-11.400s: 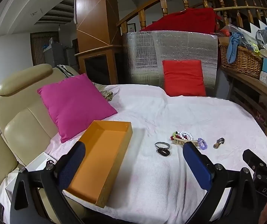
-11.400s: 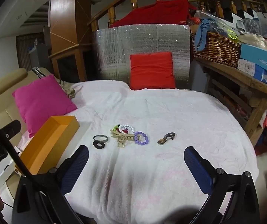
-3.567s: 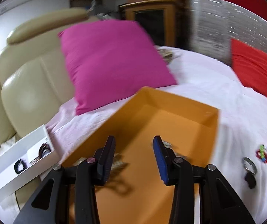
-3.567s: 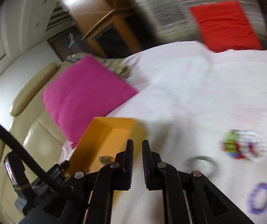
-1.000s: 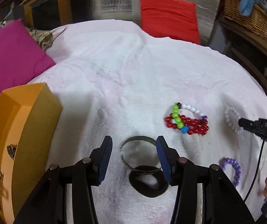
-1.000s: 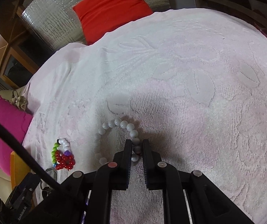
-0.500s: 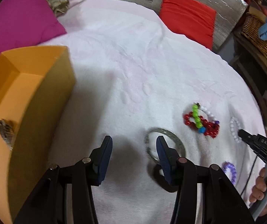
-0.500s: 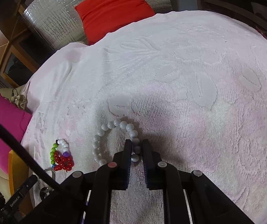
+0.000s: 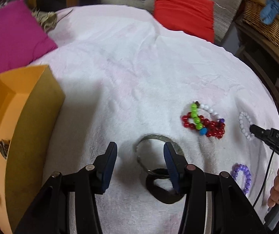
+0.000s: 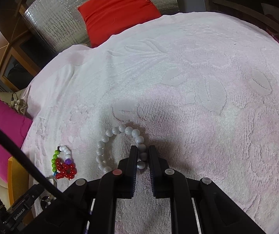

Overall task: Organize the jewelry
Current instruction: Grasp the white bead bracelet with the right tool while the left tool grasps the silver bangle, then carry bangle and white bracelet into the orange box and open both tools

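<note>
The right gripper (image 10: pixel 143 157) is clenched on the near side of the white bead bracelet (image 10: pixel 108 134), which lies on the towel-covered table (image 10: pixel 198 97). Lift it slowly so the loop hangs free before carrying it left to the orange box (image 9: pixel 12 117). The left gripper (image 9: pixel 139 152) stands released, its jaws having just been widening around the metal bangle (image 9: pixel 149 138); it should center over the rim before closing.

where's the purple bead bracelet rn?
Left wrist view, lower right: the purple bead bracelet lies flat on the white towel, below the white bead bracelet and right of the black hair tie.
</note>
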The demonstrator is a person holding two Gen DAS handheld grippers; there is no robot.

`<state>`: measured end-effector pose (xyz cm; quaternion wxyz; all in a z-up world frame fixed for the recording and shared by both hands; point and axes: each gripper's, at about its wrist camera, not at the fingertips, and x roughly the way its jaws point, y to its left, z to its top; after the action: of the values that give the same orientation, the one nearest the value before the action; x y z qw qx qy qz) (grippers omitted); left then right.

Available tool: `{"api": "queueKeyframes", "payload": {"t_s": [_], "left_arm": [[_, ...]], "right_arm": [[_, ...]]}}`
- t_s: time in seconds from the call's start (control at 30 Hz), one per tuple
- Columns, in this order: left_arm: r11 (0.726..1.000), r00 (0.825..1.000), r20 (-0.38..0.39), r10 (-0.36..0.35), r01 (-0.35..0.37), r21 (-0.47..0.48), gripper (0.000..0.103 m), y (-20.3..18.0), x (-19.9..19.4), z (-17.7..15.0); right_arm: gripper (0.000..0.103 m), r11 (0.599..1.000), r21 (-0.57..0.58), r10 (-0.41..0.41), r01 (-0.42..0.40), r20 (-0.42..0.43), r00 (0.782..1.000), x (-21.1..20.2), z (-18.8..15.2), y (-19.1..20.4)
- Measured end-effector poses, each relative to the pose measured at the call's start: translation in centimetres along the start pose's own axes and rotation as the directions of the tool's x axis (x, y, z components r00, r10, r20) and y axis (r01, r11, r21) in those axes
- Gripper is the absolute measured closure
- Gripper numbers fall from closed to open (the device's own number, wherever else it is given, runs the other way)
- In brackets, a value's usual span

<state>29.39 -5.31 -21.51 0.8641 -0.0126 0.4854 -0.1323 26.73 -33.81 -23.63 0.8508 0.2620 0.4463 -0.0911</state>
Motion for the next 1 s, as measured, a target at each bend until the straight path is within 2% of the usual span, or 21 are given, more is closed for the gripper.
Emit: {"api": "queueKeyframes", "payload": {"t_s": [0.07, 0.1, 0.2, 0.33, 0.43, 0.53, 0.67, 0.83, 1.0], "left_arm": [[1.000, 1.000, 0.023, -0.006, 0.005, 0.028, 0.029, -0.8, -0.4, -0.1], [0.999, 0.999, 0.035, 0.006, -0.008, 0.050, 0.026, -1.4, -0.6, -0.1], [0.996, 0.999, 0.032, 0.029, -0.032, 0.078, 0.025, -2.4, -0.4, -0.4], [0.995, 0.999, -0.028, 0.040, -0.037, 0.091, 0.025, -2.9, 1.0, -0.9], [0.992, 0.997, -0.038, 0.070, -0.065, 0.109, 0.025, -3.1, 1.5, -1.1], [0.994, 0.998, -0.027, 0.059, -0.057, 0.097, 0.025, -2.8, 1.4, -1.1], [0.994, 0.999, -0.016, 0.045, -0.043, 0.098, 0.042, -2.5, 1.1, -1.1], [0.993, 0.999, 0.007, 0.036, -0.036, 0.108, 0.042, -2.5, 0.7, -1.0], [0.994, 0.996, 0.077, 0.047, -0.055, 0.098, 0.042, -1.9, -0.9, -0.5]], "right_arm": [[0.088, 1.000, -0.001, -0.002, 0.002, 0.002, 1.000, 0.0, 0.0, 0.0], [0.088, 1.000, -0.002, -0.004, 0.004, 0.003, 1.000, 0.0, -0.1, 0.1], [0.088, 1.000, -0.008, -0.008, 0.008, 0.006, 1.000, 0.0, -0.1, 0.2], [0.088, 1.000, -0.009, -0.007, 0.007, 0.005, 1.000, 0.0, -0.1, 0.1], [0.088, 1.000, -0.011, -0.010, 0.010, 0.006, 1.000, 0.1, -0.1, 0.1], [0.088, 1.000, -0.015, -0.013, 0.013, 0.008, 1.000, 0.1, -0.2, 0.2], [0.088, 0.999, -0.039, -0.025, 0.025, 0.018, 1.000, 0.1, -0.3, 0.6], [0.090, 0.999, -0.047, -0.025, 0.026, 0.035, 0.999, -0.2, -0.5, 0.8], [0.092, 0.998, -0.042, 0.043, -0.041, 0.045, 0.998, -0.6, -0.7, 1.1]]}}
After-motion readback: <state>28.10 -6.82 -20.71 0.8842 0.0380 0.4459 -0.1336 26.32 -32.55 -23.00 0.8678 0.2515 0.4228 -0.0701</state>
